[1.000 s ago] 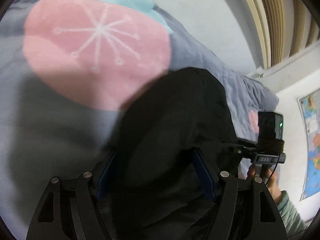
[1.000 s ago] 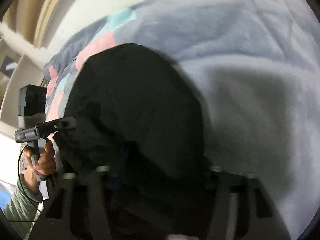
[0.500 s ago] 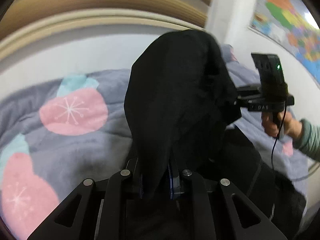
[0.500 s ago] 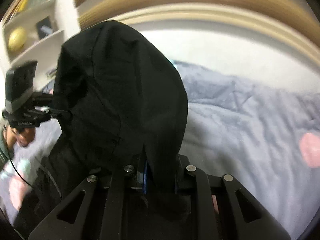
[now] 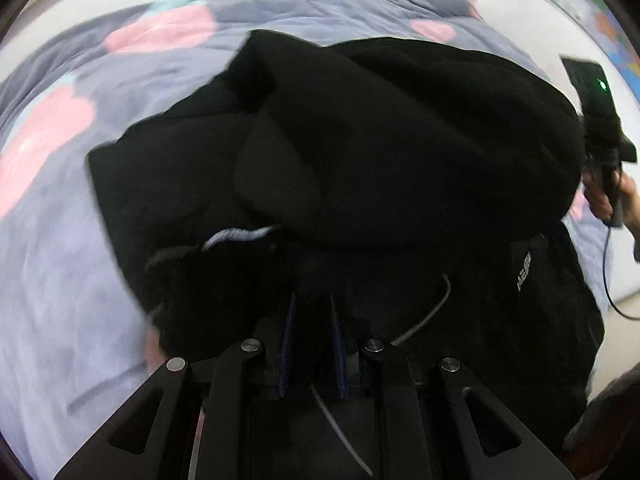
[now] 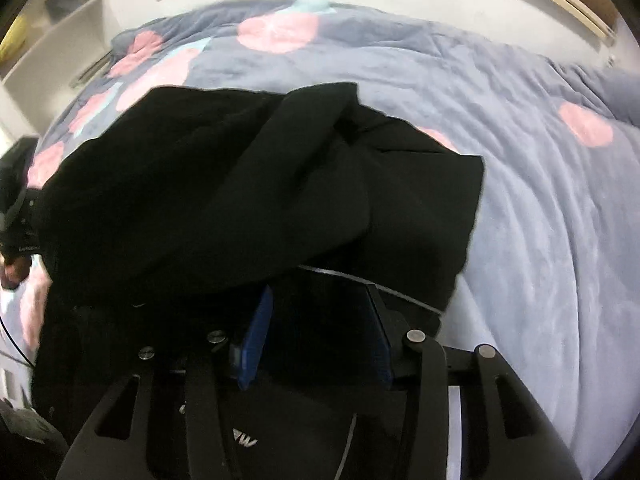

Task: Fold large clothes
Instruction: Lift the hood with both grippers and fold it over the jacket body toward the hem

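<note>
Black garment lies heaped on the bedspread ahead of both claws, left claw pinching it, right claw parted.

White lettering on the black garment is too blurred to read.

A heaped black garment fills the space directly ahead of both tongs, and its folds close over the left tongs. Bare bed lies open left of the left tongs; bare bed also lies open right of the right tongs.
</note>
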The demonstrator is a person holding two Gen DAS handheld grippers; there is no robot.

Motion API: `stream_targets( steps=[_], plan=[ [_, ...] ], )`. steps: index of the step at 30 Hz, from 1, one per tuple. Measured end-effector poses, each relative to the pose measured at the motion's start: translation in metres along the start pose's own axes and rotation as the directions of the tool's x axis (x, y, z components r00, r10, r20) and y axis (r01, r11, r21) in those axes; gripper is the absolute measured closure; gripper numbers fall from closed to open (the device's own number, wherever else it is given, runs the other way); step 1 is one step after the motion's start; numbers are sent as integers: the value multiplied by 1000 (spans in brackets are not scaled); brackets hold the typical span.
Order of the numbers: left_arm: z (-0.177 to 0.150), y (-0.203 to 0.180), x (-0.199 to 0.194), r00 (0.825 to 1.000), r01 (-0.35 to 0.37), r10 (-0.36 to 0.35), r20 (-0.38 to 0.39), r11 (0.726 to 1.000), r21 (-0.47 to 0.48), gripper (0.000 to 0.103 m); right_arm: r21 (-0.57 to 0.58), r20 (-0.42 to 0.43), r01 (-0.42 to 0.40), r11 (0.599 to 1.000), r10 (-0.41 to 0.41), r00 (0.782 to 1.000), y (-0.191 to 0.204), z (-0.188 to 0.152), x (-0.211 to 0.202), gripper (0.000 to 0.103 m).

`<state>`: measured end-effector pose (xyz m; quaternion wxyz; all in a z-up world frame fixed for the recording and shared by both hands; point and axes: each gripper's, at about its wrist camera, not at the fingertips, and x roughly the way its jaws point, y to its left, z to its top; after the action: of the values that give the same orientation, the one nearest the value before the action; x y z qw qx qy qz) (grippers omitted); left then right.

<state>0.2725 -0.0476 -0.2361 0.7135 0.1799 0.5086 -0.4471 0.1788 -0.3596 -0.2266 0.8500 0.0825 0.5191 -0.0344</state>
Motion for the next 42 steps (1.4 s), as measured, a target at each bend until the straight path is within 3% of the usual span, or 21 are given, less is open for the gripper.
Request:
stream_targets(
  steps=[4,9,11,14,18,21,24,27,32,35,36,37,40,42],
  plan=[
    [25,2,-46,992,-30,35,118,999,-45,85,35,83,6,999,-9,996,-2,29,-37,52],
    [81,-10,-84,967,15,1,255,998,-62,84,85,171,-65,994,50,984,18,81,-62,52],
    [100,-14,-76,972,59,-41,233,996,-73,84,107,136,-112,988,97,986,26,93,-49,52],
    [112,-29,-44,977,121,-107,182,990,-66,84,142,22,-120,983,118,993,39,93,-7,52],
    [89,-42,10,992,122,-118,43,987,-102,84,140,-112,-112,984,128,985,49,45,45,52],
    [55,-38,53,990,112,-125,-65,979,-169,84,145,-203,-82,986,110,973,50,9,86,52],
    [34,-28,70,986,149,-162,-38,960,-238,84,150,-173,-70,986,96,980,49,-7,96,52],
    [36,-19,65,981,184,-193,-6,942,-281,84,155,-173,-70,985,97,980,49,-4,89,52],
    [33,-33,19,981,192,-184,53,959,-209,84,194,-97,-144,970,165,981,46,-7,35,51],
    [30,-46,-5,963,264,-247,111,946,-190,75,169,-56,-159,973,171,984,56,-13,13,51],
    [28,-48,-7,960,272,-253,117,943,-191,67,159,-66,-160,974,173,983,61,-16,14,51],
    [26,-51,-4,963,264,-247,111,945,-194,62,149,-81,-154,977,167,983,65,-18,20,51],
    [19,-50,26,981,195,-195,23,957,-215,62,140,-171,-88,986,112,979,66,-26,55,51],
    [13,-44,49,980,194,-201,-3,949,-247,62,174,-193,-93,980,126,973,64,-27,76,51]
  ],
)
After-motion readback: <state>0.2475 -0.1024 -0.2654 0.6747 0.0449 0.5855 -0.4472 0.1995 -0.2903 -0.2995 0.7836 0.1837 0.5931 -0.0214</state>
